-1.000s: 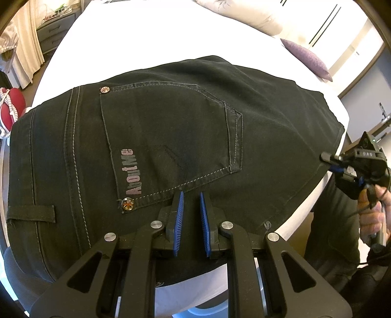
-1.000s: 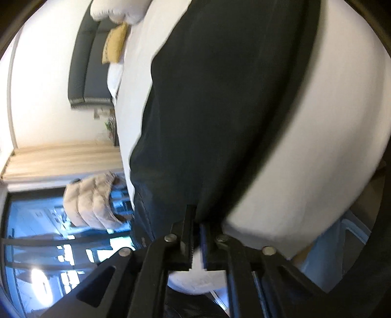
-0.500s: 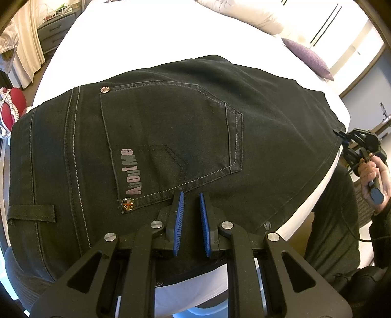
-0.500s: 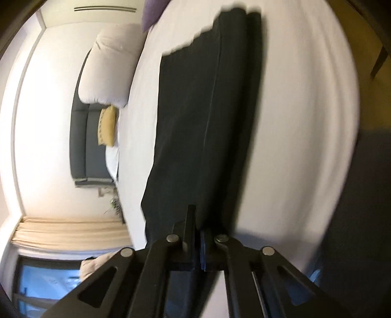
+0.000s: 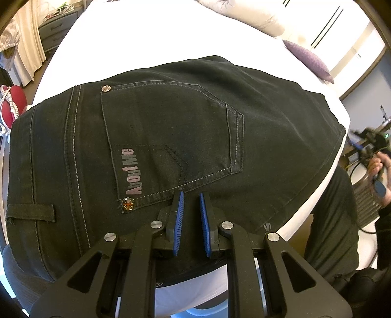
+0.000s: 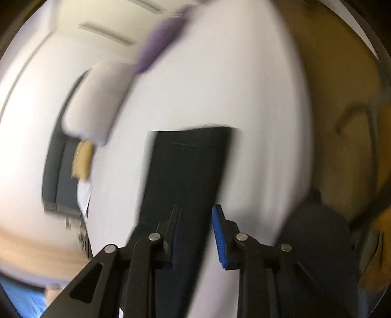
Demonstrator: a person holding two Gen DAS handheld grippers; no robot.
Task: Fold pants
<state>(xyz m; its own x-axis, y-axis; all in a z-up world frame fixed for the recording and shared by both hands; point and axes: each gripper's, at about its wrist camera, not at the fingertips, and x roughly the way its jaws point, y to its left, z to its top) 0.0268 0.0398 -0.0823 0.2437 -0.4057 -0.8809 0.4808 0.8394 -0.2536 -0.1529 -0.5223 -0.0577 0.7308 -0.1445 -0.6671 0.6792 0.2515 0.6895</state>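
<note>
Black jeans point(image 5: 185, 137) lie flat on a white bed point(image 5: 136, 36), back pocket and "AboutMe" print facing up. My left gripper point(image 5: 191, 195) hovers open and empty just over the pocket's lower edge, near the front bed edge. In the blurred right wrist view the folded dark pants point(image 6: 188, 166) stretch away on the bed, and my right gripper point(image 6: 195, 209) is open and empty above their near end. The right gripper also shows in the left wrist view point(image 5: 366, 141), held off the bed's right edge.
White pillows point(image 5: 244, 14) and a purple cushion point(image 5: 308, 58) lie at the head of the bed. A grey dresser point(image 5: 48, 31) and a red object point(image 5: 14, 102) stand to the left. A dark headboard and a yellow cushion point(image 6: 81, 159) show in the right wrist view.
My right gripper has opened from shut and swung round, so its view now looks along the pants; the image is motion-blurred. My left gripper has stayed still and open.
</note>
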